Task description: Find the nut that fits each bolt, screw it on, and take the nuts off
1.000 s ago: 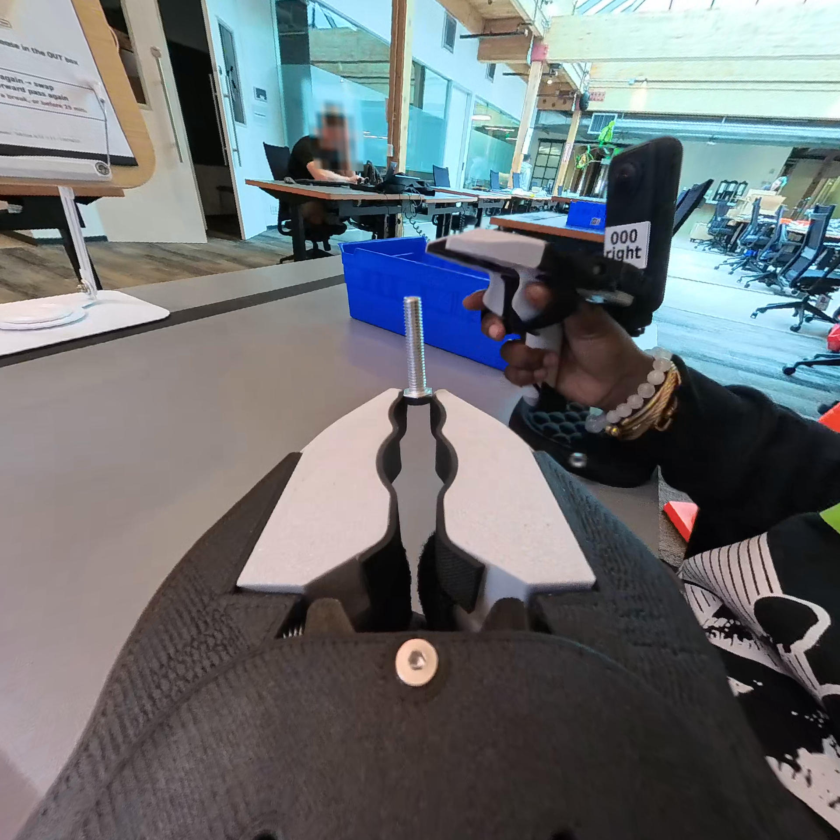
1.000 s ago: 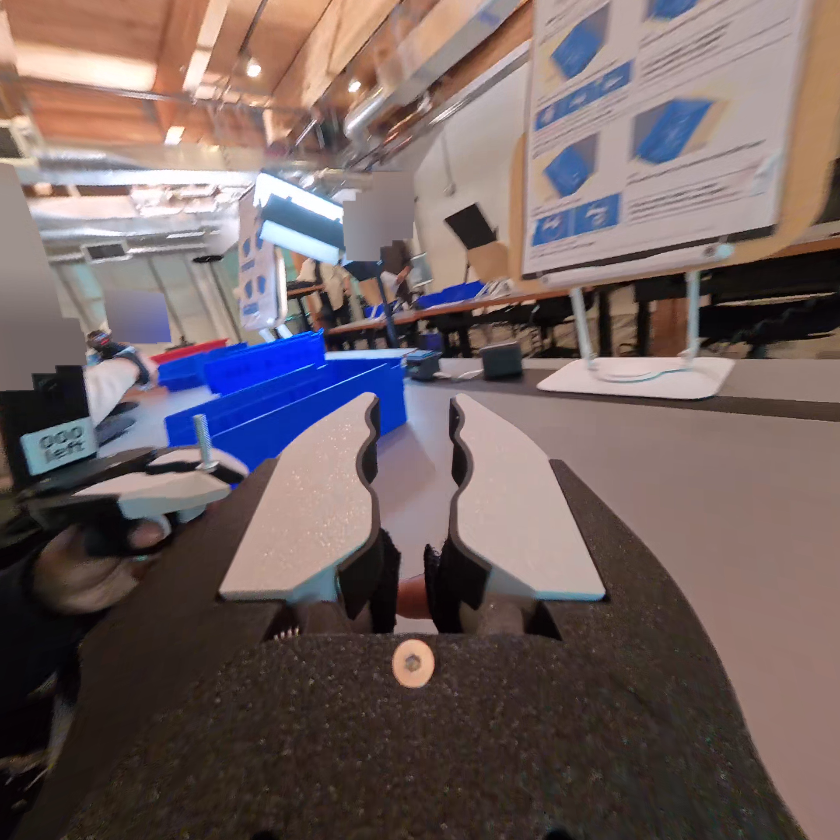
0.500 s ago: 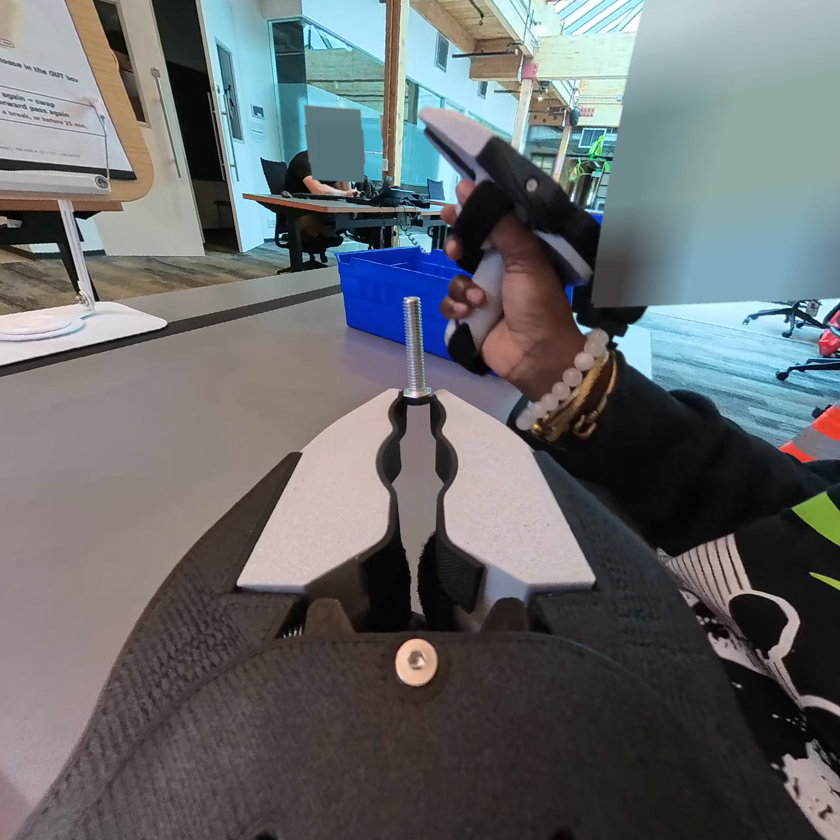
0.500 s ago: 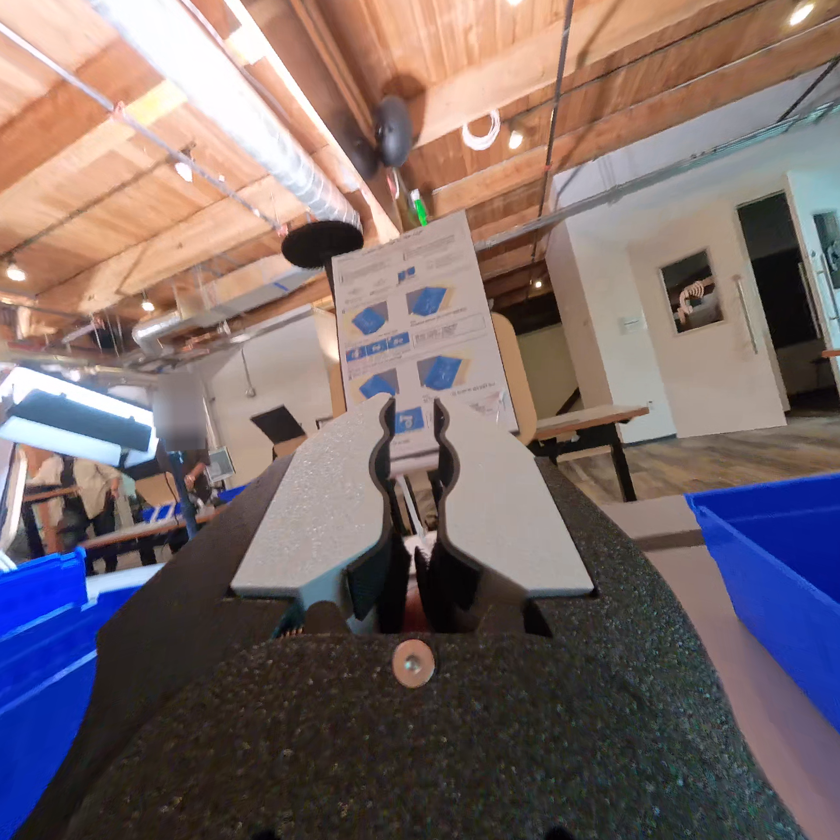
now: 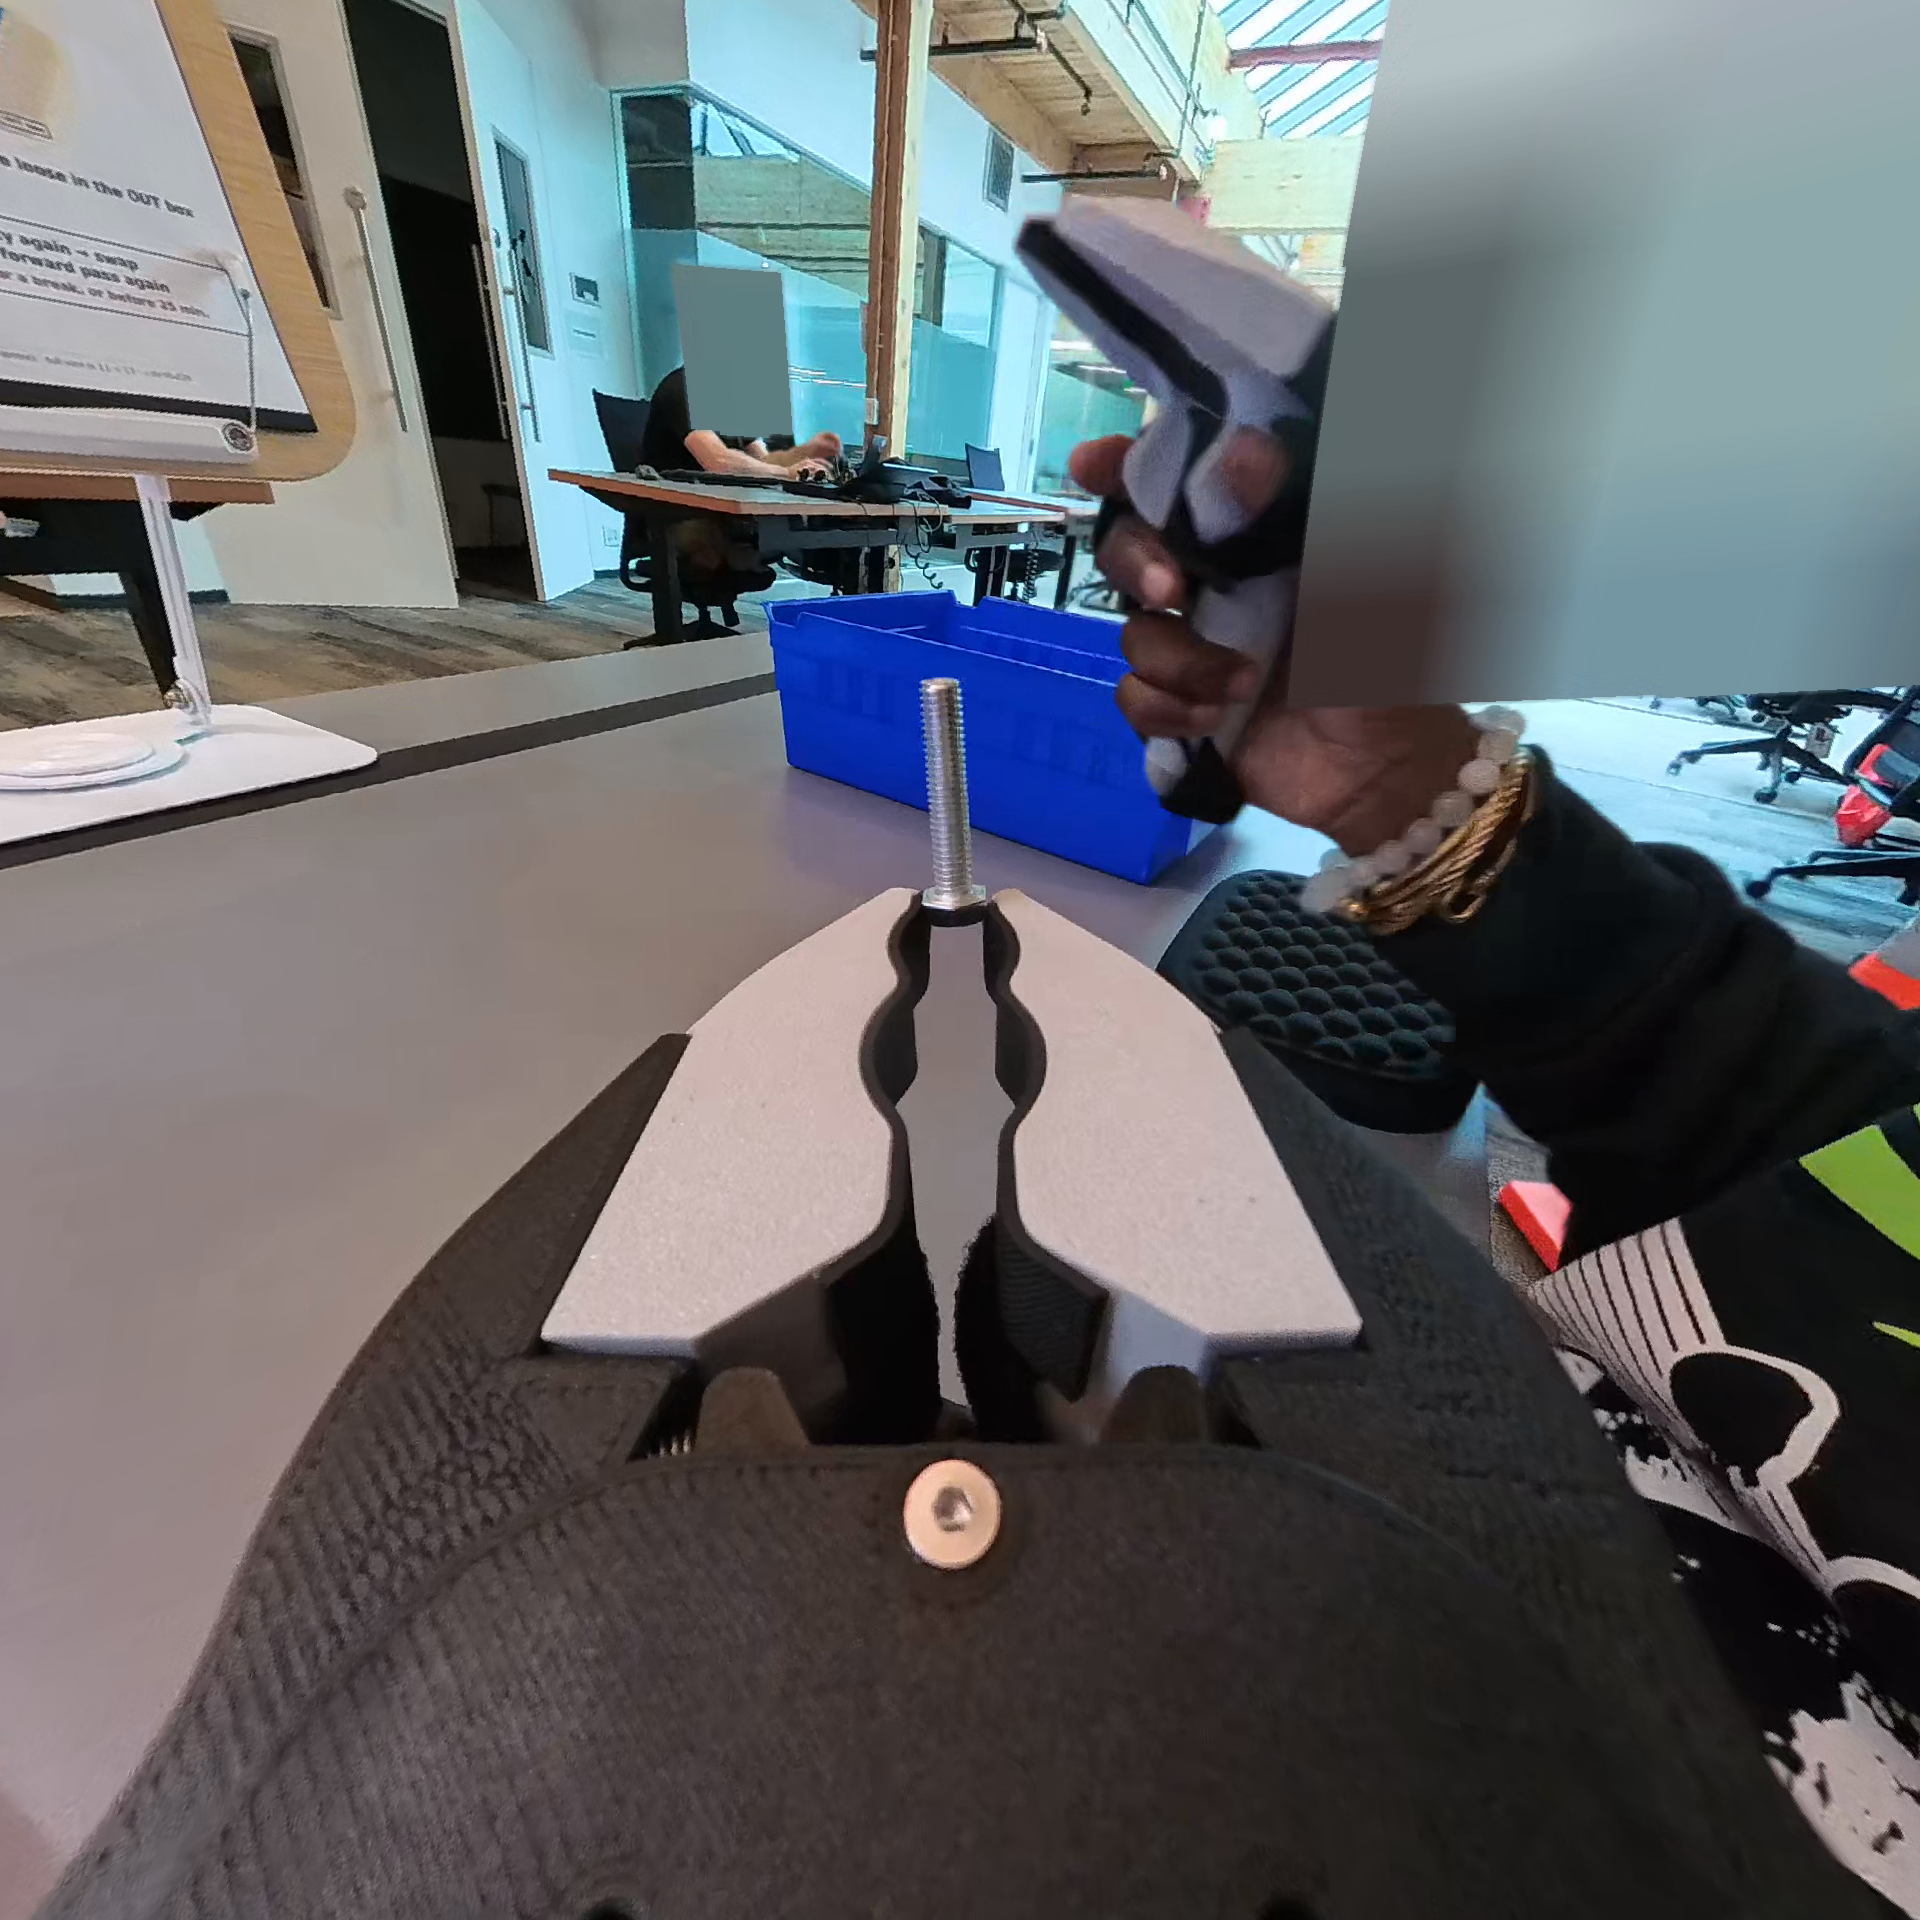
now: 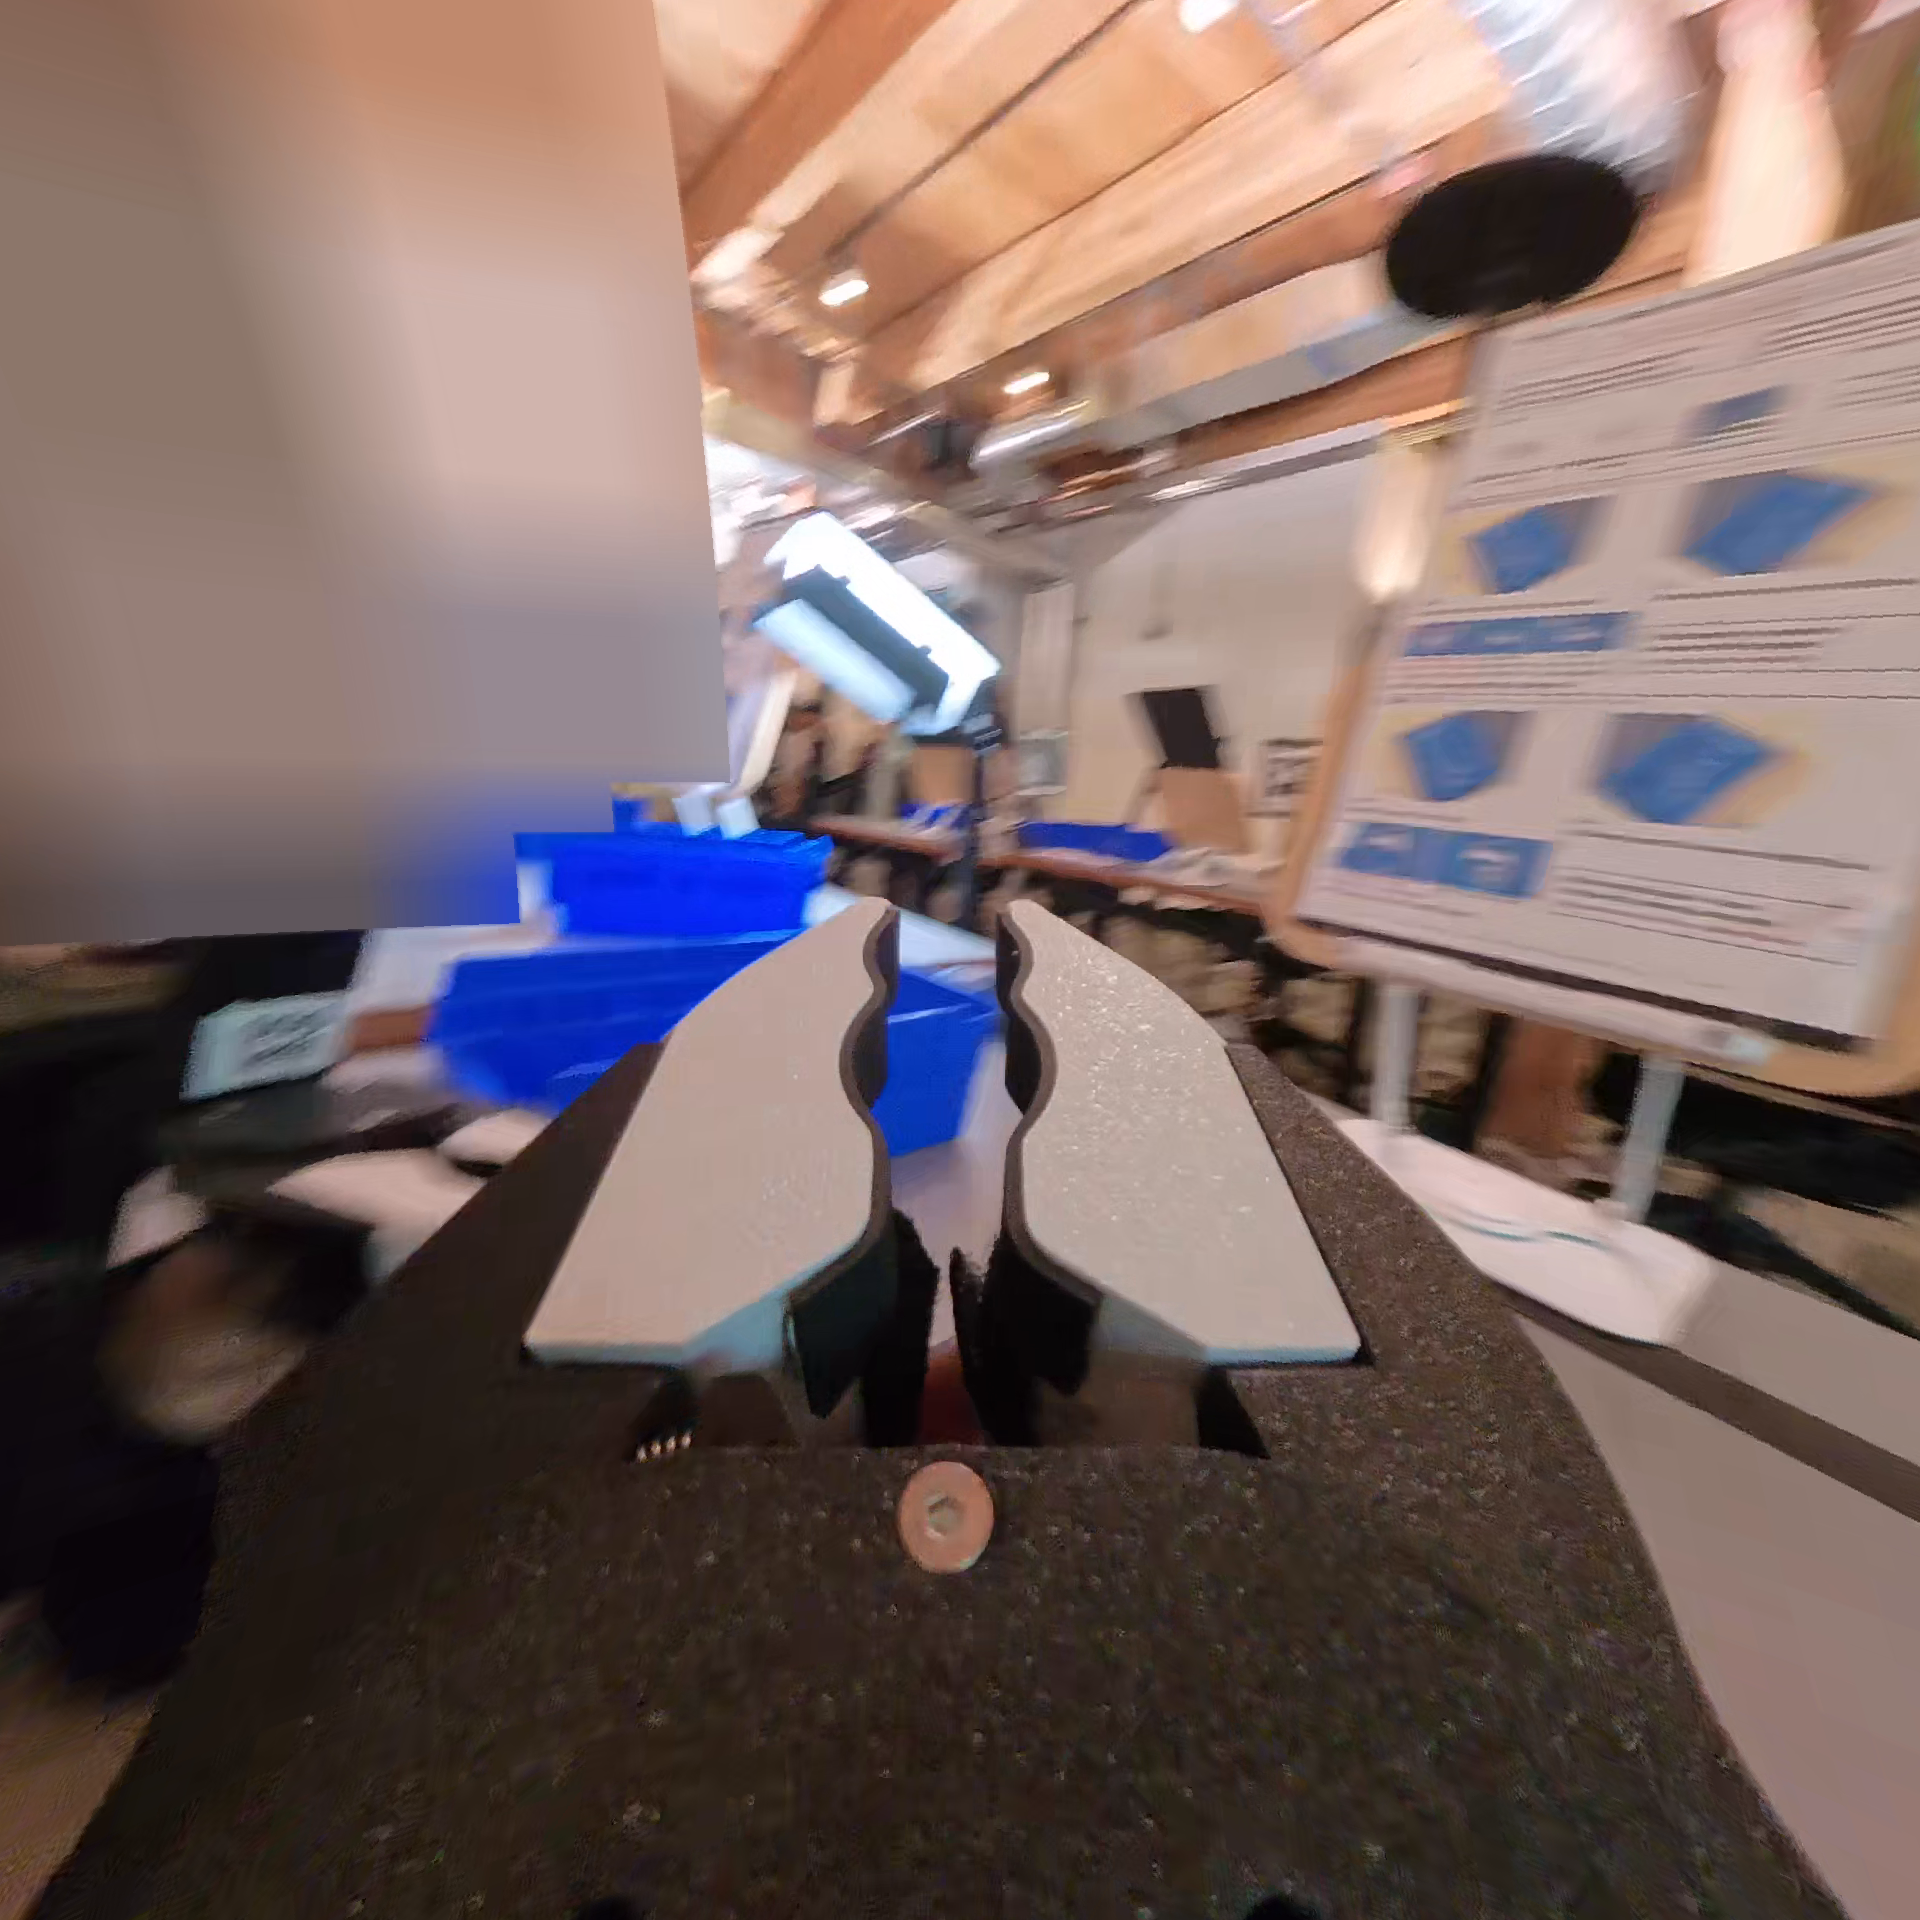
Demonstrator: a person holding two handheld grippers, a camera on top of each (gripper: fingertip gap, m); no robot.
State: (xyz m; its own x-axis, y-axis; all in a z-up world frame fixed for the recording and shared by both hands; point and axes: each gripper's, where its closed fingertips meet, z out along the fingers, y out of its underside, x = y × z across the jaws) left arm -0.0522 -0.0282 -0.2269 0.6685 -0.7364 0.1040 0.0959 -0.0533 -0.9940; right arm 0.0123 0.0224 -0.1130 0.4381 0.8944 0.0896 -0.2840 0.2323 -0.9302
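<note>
Standing upright in the tips of the left hand-held gripper [image 5: 954, 906], the bolt [image 5: 943, 792] was pinched by its hex head, its threaded shank pointing straight up and bare of any nut. That vertical long axis was the relation the coming move would turn on: a nut would have to come down onto the free top end from above, in line with the shank.

The right hand-held gripper [image 5: 1164, 312] showed in the left wrist view up and to the right of the bolt, raised well above the grey tabletop [image 5: 364, 987] and tilted, gripped in the person's hand [image 5: 1195, 644]. In its own view the right hand-held gripper [image 6: 948, 920] had its two fingers parted by a narrow gap with nothing between them, and that picture was smeared, so little else in it could be read. No nut could be made out in either view. The blue bin [image 5: 987, 727] sat on the tabletop beyond the bolt; whether it held nuts could not be told.

Judging from this, the matching step had barely begun: the left side served as the vise, and the right side, being empty and nearer the bin, seemed the one to fetch a nut. Any tilt of the shank would likely make the thread start crooked.
</note>
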